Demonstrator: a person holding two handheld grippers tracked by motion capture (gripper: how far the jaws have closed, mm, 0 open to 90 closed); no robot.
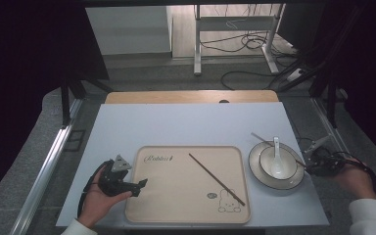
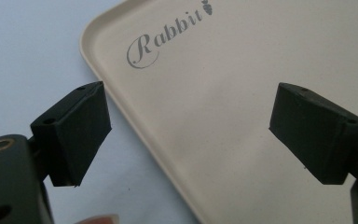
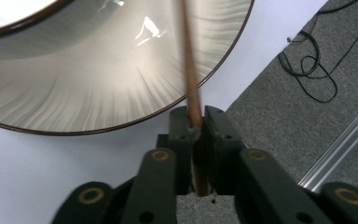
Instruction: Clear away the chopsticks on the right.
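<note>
A beige tray printed with "Rabbit" lies at the table's front centre, and one brown chopstick rests diagonally on it. My left gripper stands open at the tray's left edge; in the left gripper view its jaws straddle the tray rim with nothing between them. To the right, a plate carries a white bowl with a spoon in it. My right gripper is shut on a second chopstick, which slants across the plate.
The white table surface ends just right of my right gripper. Grey floor with cables lies beyond that edge. A wooden strip borders the far side, and a metal rail runs along the left.
</note>
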